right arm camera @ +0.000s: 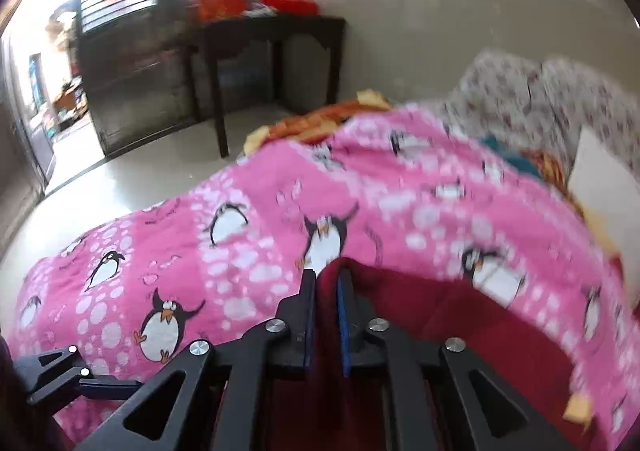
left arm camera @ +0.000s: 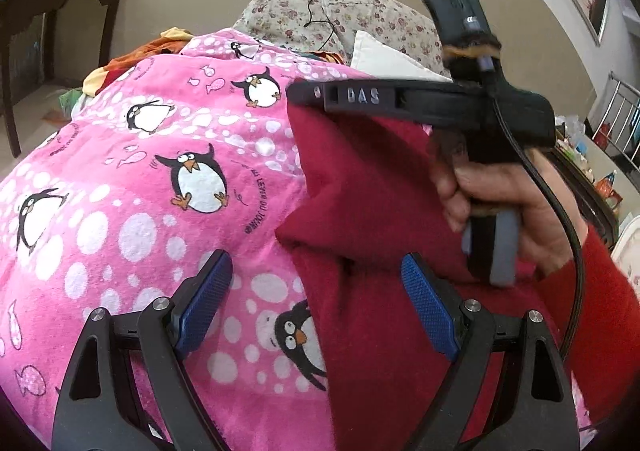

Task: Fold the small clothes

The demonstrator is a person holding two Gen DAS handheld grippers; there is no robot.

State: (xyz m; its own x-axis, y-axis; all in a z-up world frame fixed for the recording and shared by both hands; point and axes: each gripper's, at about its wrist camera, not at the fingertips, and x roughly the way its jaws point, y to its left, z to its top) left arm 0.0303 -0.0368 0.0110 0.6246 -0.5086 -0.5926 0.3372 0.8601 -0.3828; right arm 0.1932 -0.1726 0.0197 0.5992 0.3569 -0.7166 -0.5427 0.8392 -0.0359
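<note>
The left gripper, black w/ blue ribbed pads, hangs spread wide above the bed, nothing between its fingers; one pad sits over the pink fleece blanket printed w/ penguins and white dots, the other over the dark red fleece garment.

The garment lies on that blanket, its near part bunched up toward the right gripper. In the right wrist view the two fingers are pressed nearly together w/ a fold of the red cloth pinched between them at the tips, so it's clamped on the garment. That view is motion-blurred, so how much cloth sits inside the pinch is prob. small but hard to judge.

From the left wrist view the right gripper shows side-on, its finger bar lying along the garment's upper edge, held by a hand in a red sleeve.

Behind the blanket: floral-print pillows, a white cushion, a dark wooden table beside the bed.
</note>
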